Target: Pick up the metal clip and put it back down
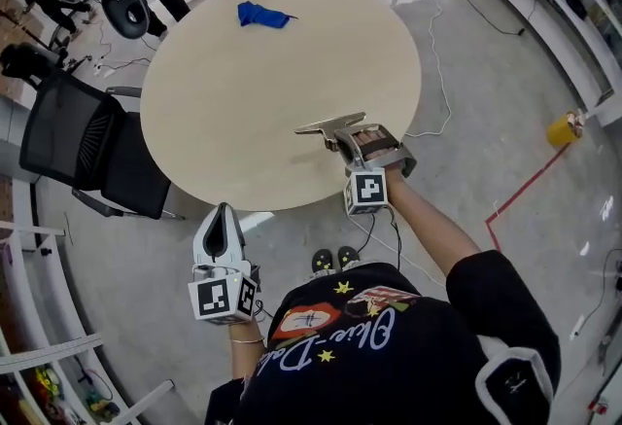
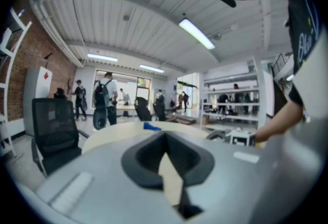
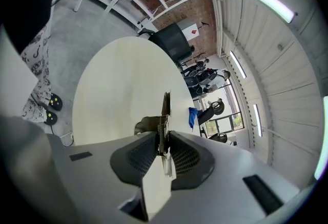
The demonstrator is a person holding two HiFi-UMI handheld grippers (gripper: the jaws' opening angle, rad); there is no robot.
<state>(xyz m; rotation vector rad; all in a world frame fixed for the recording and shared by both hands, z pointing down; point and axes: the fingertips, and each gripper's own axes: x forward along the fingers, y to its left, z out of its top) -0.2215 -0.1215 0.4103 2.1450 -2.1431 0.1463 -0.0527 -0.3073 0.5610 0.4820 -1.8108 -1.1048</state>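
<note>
While fingers of the right gripper (image 1: pixel 344 138) clamp the clip (image 1: pixel 326 126) apparently just above the surface (image 1: pixel 243 92), pick-up looks done, set-down outstanding; left gripper (image 1: pixel 222 211), fingers together, empty, beside the surface.

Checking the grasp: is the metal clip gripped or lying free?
Gripped: the right hand-held gripper is clamped on the metal clip, jaws pressing both sides.

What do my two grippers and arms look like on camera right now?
Both the left gripper and right gripper have pale grey shells with dark textured pads. Each carries a white cube with black square markers. Arms are bare below a black short-sleeved T-shirt.
</note>
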